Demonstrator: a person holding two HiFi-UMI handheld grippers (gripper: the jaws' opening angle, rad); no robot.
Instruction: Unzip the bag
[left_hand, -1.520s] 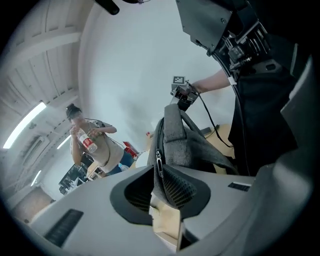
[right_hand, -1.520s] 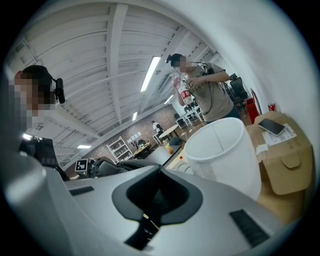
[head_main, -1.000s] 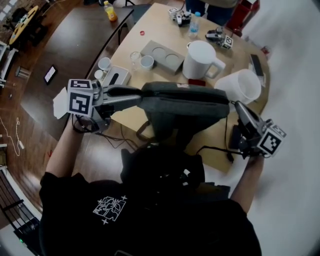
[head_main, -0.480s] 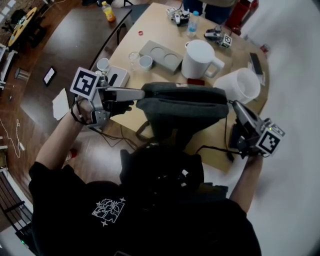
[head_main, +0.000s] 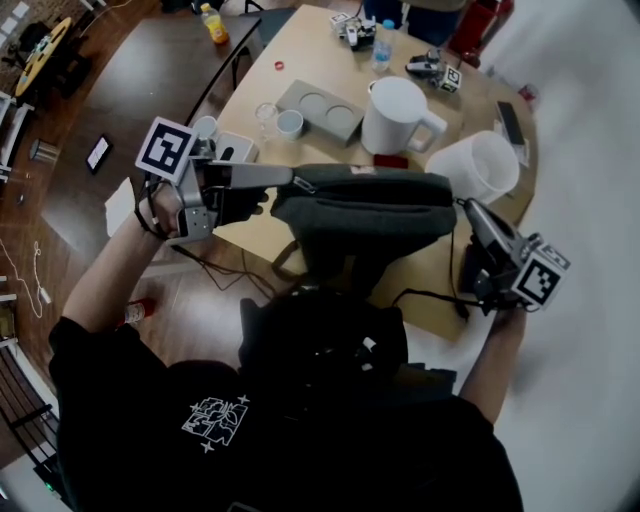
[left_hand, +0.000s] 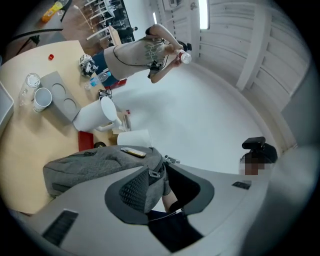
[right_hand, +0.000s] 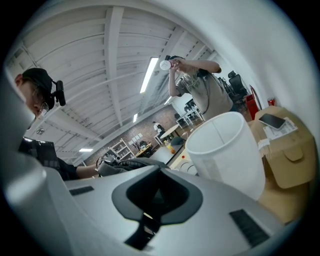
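Though the left gripper has its jaws spread wide around the left end of the bag, its own view shows grey cloth against one jaw only and dark space beside the other, so I judge it released, not clamped. Opposite, the right gripper is clenched at the bag's right end; what it pinches, if anything, I cannot make out. Between them the bag lies lengthwise along the near edge of the table. Its zip reads as a closed seam with no gap, so the unzipping looks not yet begun: a pull has to be found, gripped and drawn along. The head view alone gives both grippers and the bag's full length, with a jug and tub behind. Only the left gripper view shows a small ring at the bag's end, a pale tag on top, and a person standing beyond the table.
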